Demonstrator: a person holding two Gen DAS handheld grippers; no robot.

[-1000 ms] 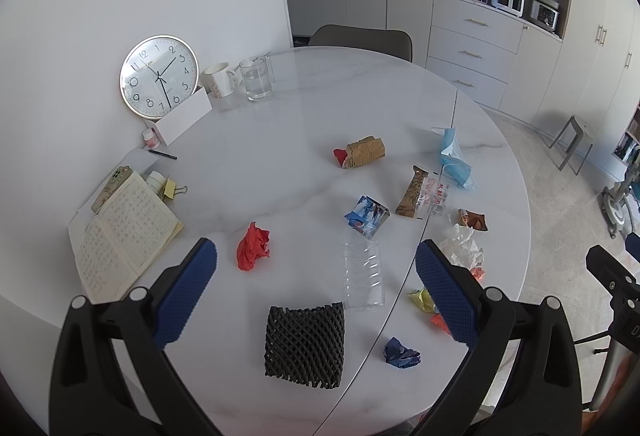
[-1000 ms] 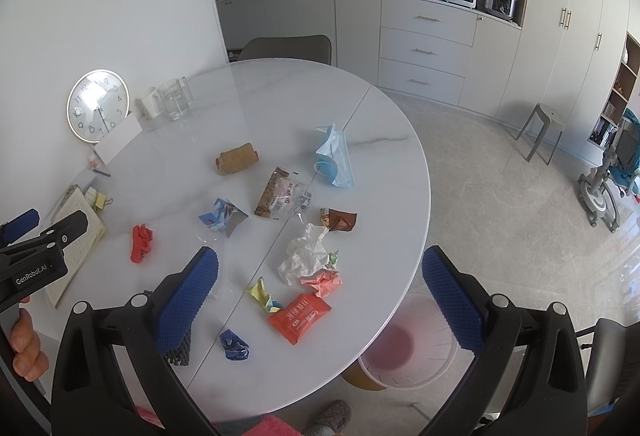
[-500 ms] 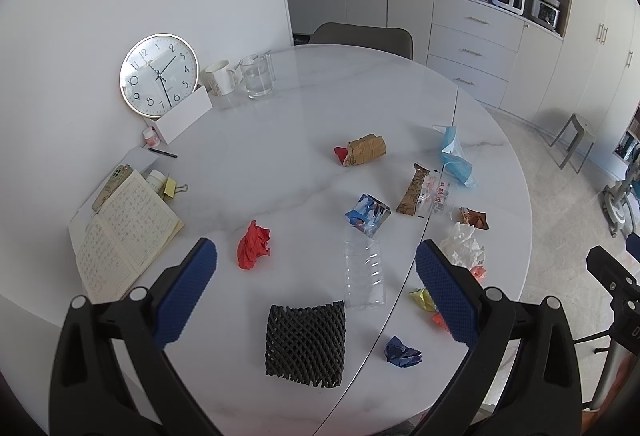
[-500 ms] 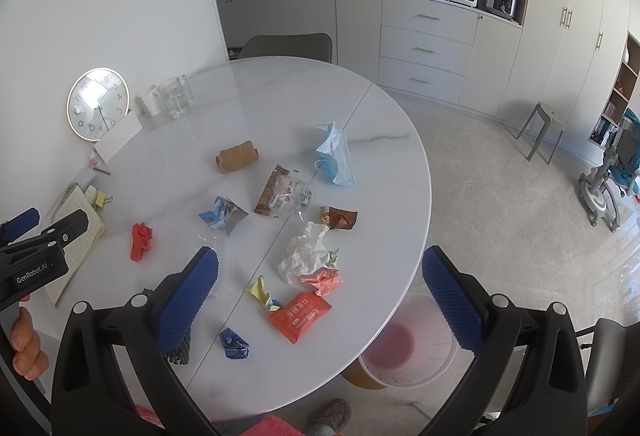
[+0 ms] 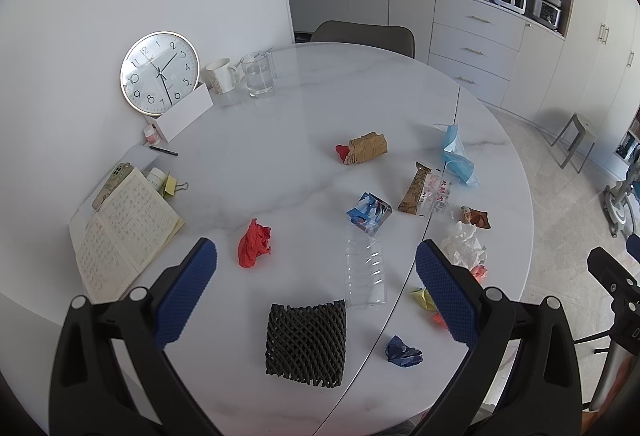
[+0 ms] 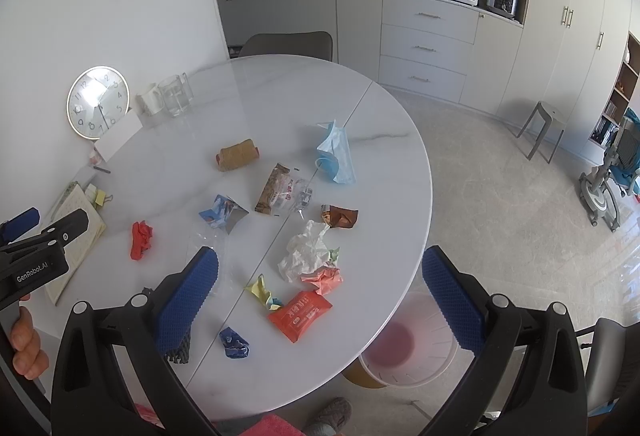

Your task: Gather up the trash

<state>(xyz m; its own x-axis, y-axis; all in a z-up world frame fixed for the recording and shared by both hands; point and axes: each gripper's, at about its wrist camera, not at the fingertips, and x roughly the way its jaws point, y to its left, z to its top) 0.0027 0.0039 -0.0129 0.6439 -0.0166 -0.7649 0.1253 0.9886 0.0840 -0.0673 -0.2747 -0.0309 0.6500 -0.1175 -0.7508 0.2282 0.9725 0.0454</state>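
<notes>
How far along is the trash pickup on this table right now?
Barely begun. Done: nothing visibly; the bin beside the table shows no trash from here. In hand: nothing, the left gripper and right gripper both hover open. Left: the black foam net, clear bottle, red crumpled paper, blue mask, red packet, white tissue and other wrappers.
</notes>
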